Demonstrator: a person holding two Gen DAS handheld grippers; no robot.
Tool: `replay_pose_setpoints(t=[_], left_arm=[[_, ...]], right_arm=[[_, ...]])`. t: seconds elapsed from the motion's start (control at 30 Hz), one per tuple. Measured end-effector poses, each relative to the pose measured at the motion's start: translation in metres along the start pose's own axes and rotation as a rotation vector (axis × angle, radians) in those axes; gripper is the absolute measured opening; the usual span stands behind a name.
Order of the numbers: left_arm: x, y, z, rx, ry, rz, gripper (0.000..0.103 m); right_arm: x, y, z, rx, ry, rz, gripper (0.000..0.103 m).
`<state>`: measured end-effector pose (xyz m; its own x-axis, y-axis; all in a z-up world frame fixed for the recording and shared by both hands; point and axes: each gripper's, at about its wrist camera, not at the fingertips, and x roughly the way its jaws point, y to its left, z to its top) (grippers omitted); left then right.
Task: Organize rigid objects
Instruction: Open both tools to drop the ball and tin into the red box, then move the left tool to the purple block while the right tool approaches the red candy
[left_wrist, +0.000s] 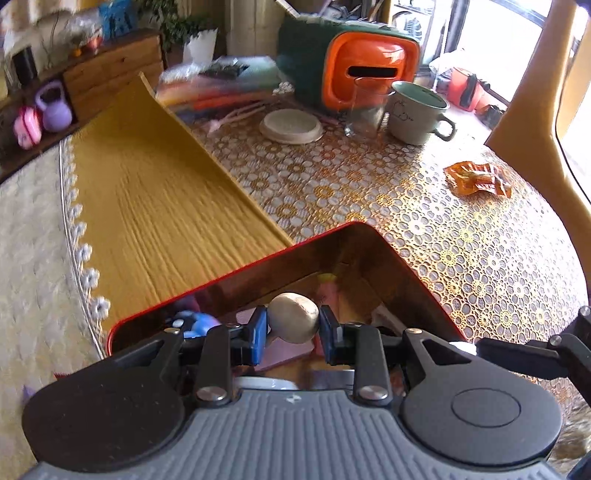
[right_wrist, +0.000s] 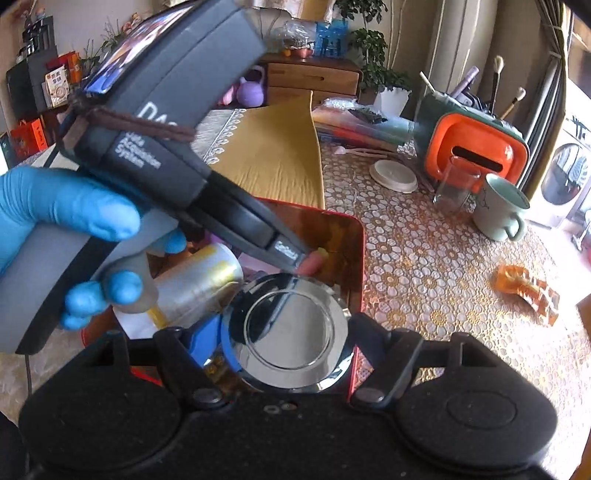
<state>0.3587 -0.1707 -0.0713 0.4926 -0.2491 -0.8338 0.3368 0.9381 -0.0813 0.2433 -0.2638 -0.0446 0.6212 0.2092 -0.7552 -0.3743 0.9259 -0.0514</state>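
Note:
A red tin (left_wrist: 354, 226) with a shiny inside stands on the lace-patterned table. My left gripper (left_wrist: 293, 326) hangs over its open top, its blue pads (left_wrist: 259, 332) shut on a beige, egg-shaped stone (left_wrist: 293, 315). In the right wrist view a blue-gloved hand (right_wrist: 55, 206) holds that gripper, and its fingers (right_wrist: 288, 253) reach down into the tin (right_wrist: 361, 240). My right gripper (right_wrist: 288, 341) is shut on a round chrome lid (right_wrist: 291, 325) at the tin's near edge. A silvery roll (right_wrist: 199, 280) and a blue toy (left_wrist: 199, 323) lie inside the tin.
Behind the tin are a white round lid (left_wrist: 291, 125), a clear glass (left_wrist: 364, 110), a pale green mug (left_wrist: 417, 110) and an orange and green case (left_wrist: 369, 70). An orange wrapper (left_wrist: 476, 179) lies at the right. A mustard cloth (left_wrist: 159, 199) borders the table's left side.

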Motion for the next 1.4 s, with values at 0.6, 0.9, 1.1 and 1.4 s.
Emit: replay_pose_setpoints(t=[0.6,0.9,1.1,1.4], left_arm=[[-0.032,0.009,-0.02,0.01,-0.047,-0.036,0.048],[-0.082,0.016,-0.036,0.037,-0.123,-0.012,0.056],[-0.113,0.027,-0.05,0.046,-0.151,0.038,0.056],[-0.153,0.055,-0.075,0.005,-0.181,0.079,0.064]], right_arm=[[-0.017,0.005,-0.003,0.033,-0.028,-0.021,0.081],[-0.036,0.016,-0.001,0.039,-0.036,-0.021,0.082],[-0.051,0.023,0.002,0.047,-0.053,-0.012,0.085],[-0.071,0.045,0.007,0.022,-0.085,0.008,0.091]])
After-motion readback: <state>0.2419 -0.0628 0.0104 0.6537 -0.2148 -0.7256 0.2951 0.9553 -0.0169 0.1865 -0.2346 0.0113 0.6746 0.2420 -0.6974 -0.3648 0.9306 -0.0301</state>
